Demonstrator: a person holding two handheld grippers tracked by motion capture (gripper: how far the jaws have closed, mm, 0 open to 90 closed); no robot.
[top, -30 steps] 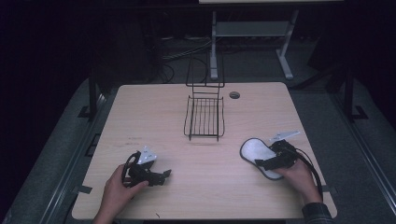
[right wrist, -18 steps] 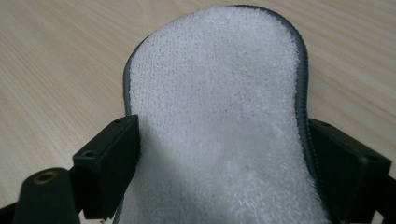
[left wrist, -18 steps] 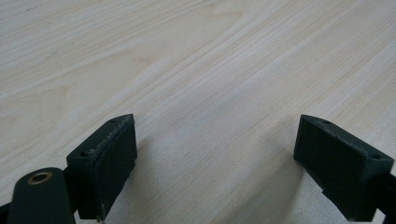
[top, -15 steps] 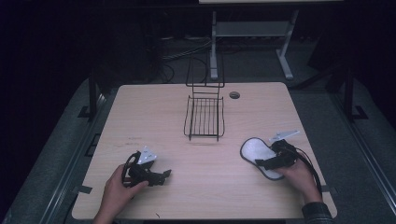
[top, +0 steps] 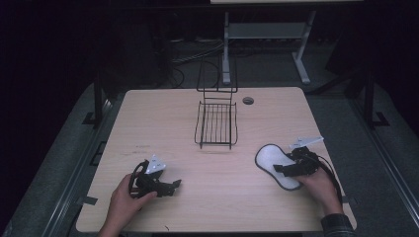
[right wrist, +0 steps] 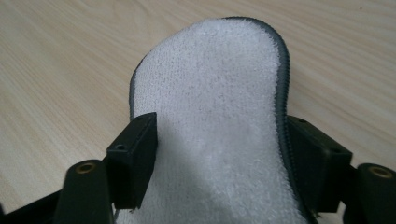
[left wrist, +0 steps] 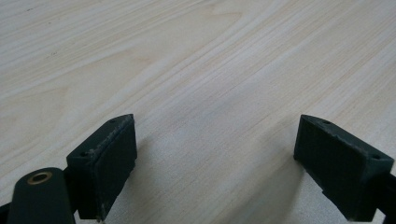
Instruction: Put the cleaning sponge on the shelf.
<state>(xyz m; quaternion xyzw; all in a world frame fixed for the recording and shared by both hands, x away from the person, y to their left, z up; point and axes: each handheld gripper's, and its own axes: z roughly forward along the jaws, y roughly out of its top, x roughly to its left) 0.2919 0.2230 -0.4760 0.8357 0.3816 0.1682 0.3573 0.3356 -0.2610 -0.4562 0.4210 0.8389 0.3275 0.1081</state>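
White terry-cloth insole with a grey stitched edge (top: 276,165) lies flat on my light wood-grain bench (top: 207,148), toward the near right corner. I have the right tool (top: 282,168) set over its near end. In the right gripper view the insole (right wrist: 219,121) runs up between the two black jaws, one at each long edge; the right-side jaw sits against the grey rim and the left-side one overlaps the white pile, so the tool reads as closed in on the insole's width, though I cannot tell how firmly it presses.

My left tool (top: 170,186) rests low on the bench near the front left, well apart from the insole. The left gripper view shows its jaws (left wrist: 219,163) spread wide with bare wood grain between them.

Past the middle of the bench stands a black wire basket with a tall wire back frame (top: 216,123), and a small round dark grommet hole (top: 248,100) sits just right of it, near the far edge.
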